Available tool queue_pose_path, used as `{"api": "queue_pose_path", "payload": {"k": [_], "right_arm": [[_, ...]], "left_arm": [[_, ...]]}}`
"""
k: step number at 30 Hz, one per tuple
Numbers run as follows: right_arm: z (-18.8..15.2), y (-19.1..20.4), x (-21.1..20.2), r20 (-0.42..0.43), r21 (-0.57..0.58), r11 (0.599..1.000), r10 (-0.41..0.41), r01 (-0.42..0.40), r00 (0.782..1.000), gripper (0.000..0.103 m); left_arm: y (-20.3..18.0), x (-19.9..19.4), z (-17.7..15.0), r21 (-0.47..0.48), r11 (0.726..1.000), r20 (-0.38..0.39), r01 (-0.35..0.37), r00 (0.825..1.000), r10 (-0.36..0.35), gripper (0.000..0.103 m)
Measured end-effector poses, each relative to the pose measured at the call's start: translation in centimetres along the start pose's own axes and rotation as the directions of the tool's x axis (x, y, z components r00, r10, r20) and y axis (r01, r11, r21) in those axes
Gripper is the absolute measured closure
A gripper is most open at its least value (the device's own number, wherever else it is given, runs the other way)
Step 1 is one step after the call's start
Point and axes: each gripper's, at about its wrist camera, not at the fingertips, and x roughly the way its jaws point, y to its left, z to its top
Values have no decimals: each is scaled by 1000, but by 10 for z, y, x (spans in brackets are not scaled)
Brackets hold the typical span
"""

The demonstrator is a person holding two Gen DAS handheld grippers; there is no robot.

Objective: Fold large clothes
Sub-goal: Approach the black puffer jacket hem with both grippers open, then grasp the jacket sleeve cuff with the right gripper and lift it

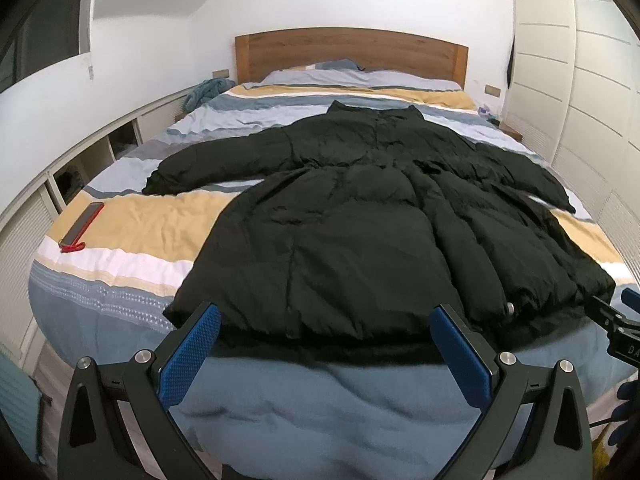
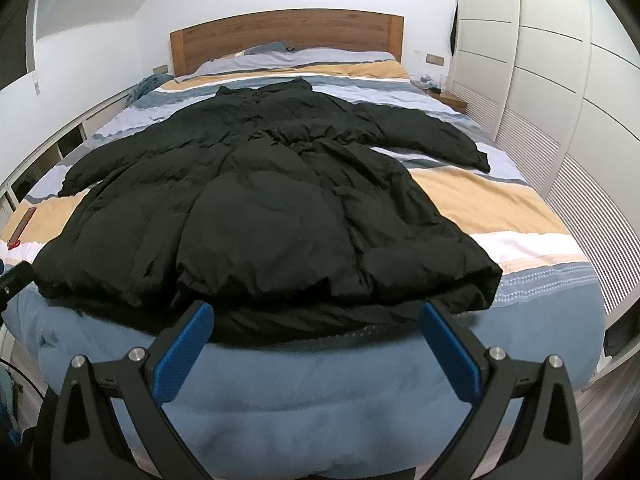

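Observation:
A large black puffer coat (image 1: 360, 216) lies spread flat on the striped bed, collar toward the headboard, both sleeves out to the sides, hem at the foot of the bed. It also shows in the right wrist view (image 2: 272, 200). My left gripper (image 1: 324, 320) is open and empty, hovering just short of the hem's left half. My right gripper (image 2: 316, 316) is open and empty, just short of the hem's right half. The right gripper's tip shows at the far right edge of the left wrist view (image 1: 616, 320).
The bed (image 1: 140, 220) has a striped blue, yellow and white duvet and a wooden headboard (image 1: 348, 52). A phone with a red strap (image 1: 82, 226) lies on the bed's left side. White shelves (image 1: 80, 160) run along the left; a white wardrobe (image 2: 540, 100) stands on the right.

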Motion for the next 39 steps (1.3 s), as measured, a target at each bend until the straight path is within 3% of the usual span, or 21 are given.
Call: {"api": "queue_pose_path", "payload": {"k": [19,28,39], "right_arm": [[45,-33,44,-15,17,1000,-17,17,1000,0],[87,-78,64,10,78,996,-39,38,999,0],[179,-153,100,65,174,980,-108,95,992,0]], "left_arm": [[-13,45,54,75,997,-56,-37,998,41,1],[-27,68,114,64,998,-55,-20,998,24,1],[-35,80,218,51,996,60,-70,996,67,1]]}}
